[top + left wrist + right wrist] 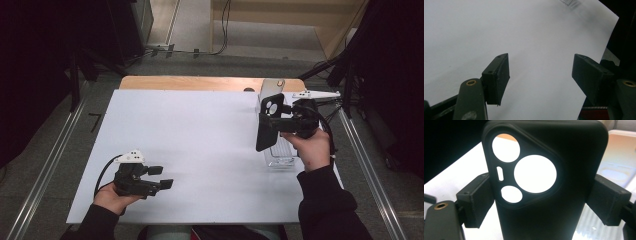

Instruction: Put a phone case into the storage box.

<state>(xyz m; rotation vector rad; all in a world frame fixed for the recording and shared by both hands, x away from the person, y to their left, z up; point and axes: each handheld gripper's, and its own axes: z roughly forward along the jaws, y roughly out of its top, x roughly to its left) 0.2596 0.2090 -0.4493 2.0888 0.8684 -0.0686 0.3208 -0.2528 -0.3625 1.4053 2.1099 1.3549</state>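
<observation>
Here the right hand-held gripper [541,202] clamps a black phone case [544,180]; the left hand-held gripper [541,75] gapes apart

Black phone case [549,195], empty, upright, above clear tray [280,159], probably.

L gripper [162,177] jaws apart, low; R gripper [272,119] clamped, raised.

No readable text, label, brand, number or sign anywhere. Black phone case [544,182]: plain back, cut-out holes, no logo. White bench [200,140]: blank. Clear tray [281,155]: no marking legible.
</observation>
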